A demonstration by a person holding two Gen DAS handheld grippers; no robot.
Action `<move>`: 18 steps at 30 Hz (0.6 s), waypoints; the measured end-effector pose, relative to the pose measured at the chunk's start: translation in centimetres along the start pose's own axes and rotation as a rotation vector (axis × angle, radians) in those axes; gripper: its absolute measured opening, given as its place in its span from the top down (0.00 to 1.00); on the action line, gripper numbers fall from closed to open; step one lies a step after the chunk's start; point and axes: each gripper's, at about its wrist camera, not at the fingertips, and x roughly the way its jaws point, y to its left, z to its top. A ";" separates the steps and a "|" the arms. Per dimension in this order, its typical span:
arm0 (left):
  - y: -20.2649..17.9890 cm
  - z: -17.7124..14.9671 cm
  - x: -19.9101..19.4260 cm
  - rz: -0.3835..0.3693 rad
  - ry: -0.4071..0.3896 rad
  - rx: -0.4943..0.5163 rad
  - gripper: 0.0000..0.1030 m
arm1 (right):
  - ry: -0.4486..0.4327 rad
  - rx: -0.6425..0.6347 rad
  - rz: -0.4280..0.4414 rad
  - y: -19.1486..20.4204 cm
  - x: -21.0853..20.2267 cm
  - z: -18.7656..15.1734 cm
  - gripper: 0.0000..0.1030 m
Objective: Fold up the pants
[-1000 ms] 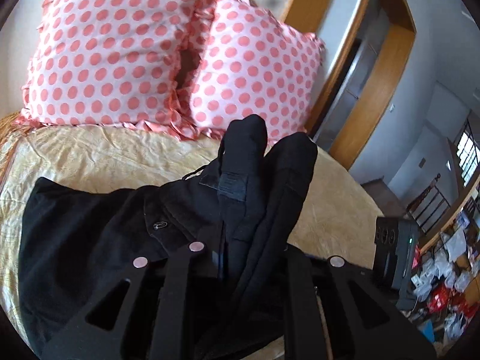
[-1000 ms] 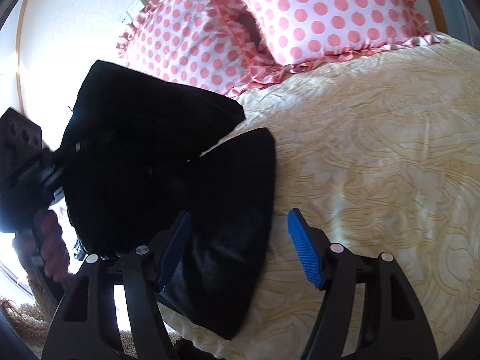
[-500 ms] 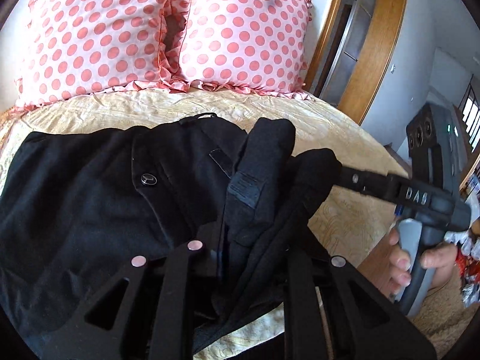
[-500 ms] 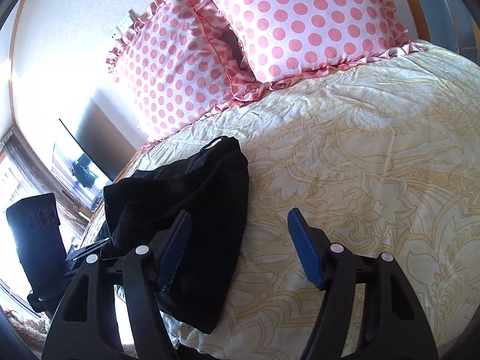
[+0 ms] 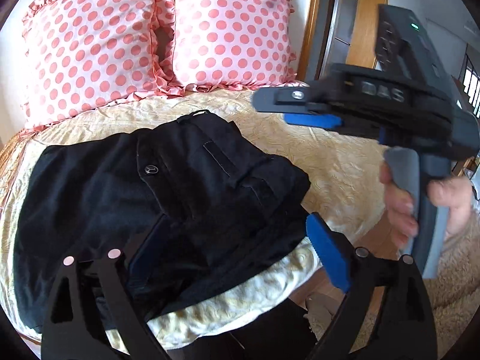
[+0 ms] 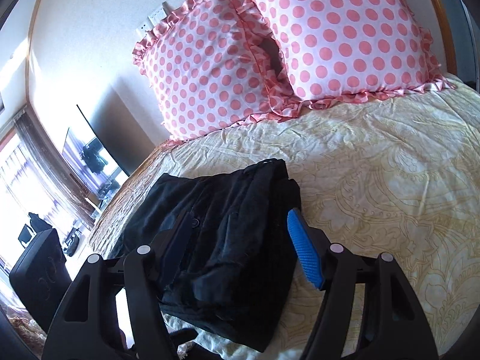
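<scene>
The black pants [image 5: 156, 198] lie folded in a thick bundle on the cream bedspread [image 5: 339, 156], waistband and button on top. They also show in the right wrist view [image 6: 228, 234]. My left gripper [image 5: 231, 252] is open and empty, its blue-padded jaws spread just above the bundle's near edge. My right gripper [image 6: 240, 246] is open and empty, hovering over the bundle's near end. The right gripper also shows in the left wrist view [image 5: 300, 111], held by a hand at the right, above the bed.
Two pink polka-dot pillows [image 5: 156, 42] lean against the wall at the head of the bed. A wooden door frame [image 5: 312, 24] stands to the right. The bed's near edge [image 5: 240, 306] drops to a beige rug [image 5: 450, 285]. A TV [image 6: 96, 147] stands at the left.
My left gripper has opened and let go of the pants, which dropped flat onto the bundle. My right gripper has swung over the bundle, still open.
</scene>
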 end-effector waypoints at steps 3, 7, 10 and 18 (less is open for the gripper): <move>1.6 0.3 -1.0 0.022 -0.005 -0.049 0.10 | 0.072 -0.031 -0.064 0.8 2.2 0.3 0.43; 5.5 0.8 -2.2 0.122 -0.031 -0.164 0.10 | 0.160 -0.018 -0.125 0.3 4.9 -0.2 0.45; 8.4 0.9 -2.4 0.205 -0.031 -0.239 0.08 | 0.186 -0.018 -0.173 -0.1 5.9 -0.6 0.45; 11.9 -0.3 -1.6 0.228 0.001 -0.329 0.08 | 0.264 -0.002 -0.173 -1.0 7.7 -1.2 0.44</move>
